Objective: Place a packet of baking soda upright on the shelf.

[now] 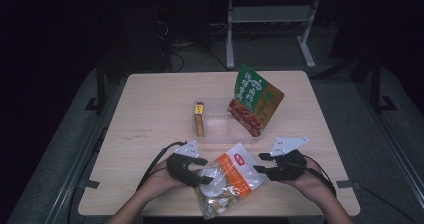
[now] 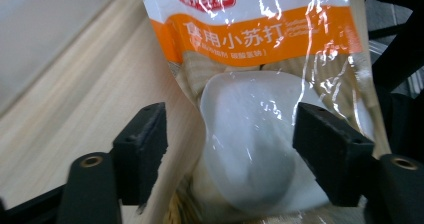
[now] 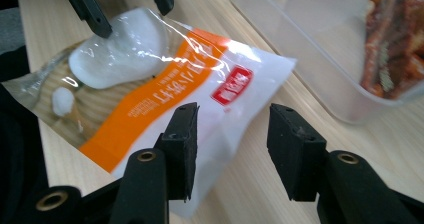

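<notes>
The left tongs (image 1: 200, 171) stand apart with the baking soda bag (image 1: 227, 179) between their jaws, straddling its white lump; in the left gripper view one jaw lies against the film and the other is clear of it, so nothing is clamped. The right tongs (image 1: 260, 162) are also apart, just off the bag's white top corner, with bare tabletop (image 3: 260, 184) between the jaws. The bag lies flat on the tabletop between both tongs. Beyond them sits a clear plastic tray (image 1: 220, 129), holding a green snack packet (image 1: 255, 101) and a small yellow box (image 1: 199, 119).
</notes>
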{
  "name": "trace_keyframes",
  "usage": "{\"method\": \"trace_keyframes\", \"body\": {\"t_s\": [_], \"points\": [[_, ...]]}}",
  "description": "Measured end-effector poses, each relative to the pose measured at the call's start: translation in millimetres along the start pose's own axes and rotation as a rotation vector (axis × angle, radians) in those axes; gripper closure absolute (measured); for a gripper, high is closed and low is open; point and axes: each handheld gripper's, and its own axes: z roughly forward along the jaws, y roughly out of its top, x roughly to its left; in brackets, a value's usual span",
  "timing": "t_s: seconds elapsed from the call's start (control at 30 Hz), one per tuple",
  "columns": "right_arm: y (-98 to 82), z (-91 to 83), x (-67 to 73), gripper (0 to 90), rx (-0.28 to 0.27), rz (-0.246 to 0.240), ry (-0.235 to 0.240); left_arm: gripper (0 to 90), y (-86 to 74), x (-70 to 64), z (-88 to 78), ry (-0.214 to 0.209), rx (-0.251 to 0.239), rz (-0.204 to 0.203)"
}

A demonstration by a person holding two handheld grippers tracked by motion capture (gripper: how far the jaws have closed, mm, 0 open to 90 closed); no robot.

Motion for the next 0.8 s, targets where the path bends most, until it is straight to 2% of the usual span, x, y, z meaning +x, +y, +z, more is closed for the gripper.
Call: {"method": "trace_keyframes", "body": {"t_s": [0.03,0.1,0.2,0.23,0.27,0.3,0.37,0.4,0.5,0.6,0.7,0.8], "points": [[-0.1,-0.5,-1.2,53.9,-0.002,0.003,-0.002,35.6,1.6,1.5,4.3,-0.014,0.015,0.005],[0.6,-0.8,-2.7,53.8,-0.011,0.003,-0.002,38.6,4.7,4.6,12.1,-0.049,0.022,-0.012],[0.0,-0.4,-2.8,53.5,-0.007,0.002,-0.003,60.3,9.0,6.0,17.3,-0.09,0.014,-0.032],[-0.3,-0.7,-2.9,53.3,-0.009,0.001,-0.003,68.5,9.1,6.9,16.2,-0.087,0.014,-0.026],[-0.3,-1.4,-3.4,52.9,-0.012,0.001,-0.004,74.5,9.0,6.9,15.7,-0.097,0.004,-0.048],[0.0,-2.1,-3.4,52.2,-0.017,0.007,-0.004,81.0,8.5,7.6,12.8,-0.112,-0.01,-0.053],[0.9,-4.4,-4.8,50.0,-0.037,0.012,-0.006,87.9,8.3,6.2,6.1,-0.11,-0.034,-0.054],[1.6,-6.1,-5.6,48.8,-0.05,0.023,-0.001,89.0,8.4,4.4,2.4,-0.104,-0.045,-0.057],[2.2,-9.5,-6.7,46.5,-0.077,0.039,0.008,89.5,9.5,-2.8,-17.7,-0.047,-0.118,-0.044],[3.3,-10.9,-5.9,45.9,-0.097,0.039,0.026,89.7,8.6,-4.9,-40.2,0.002,-0.201,-0.045],[4.8,-9.7,-4.5,44.9,-0.111,0.031,0.047,89.7,8.6,-5.9,-60.8,0.069,-0.285,-0.045],[8.1,-5.6,-1.7,44.5,-0.117,0.028,0.077,89.8,10.5,-5.6,-74.2,0.113,-0.341,-0.051]]}}
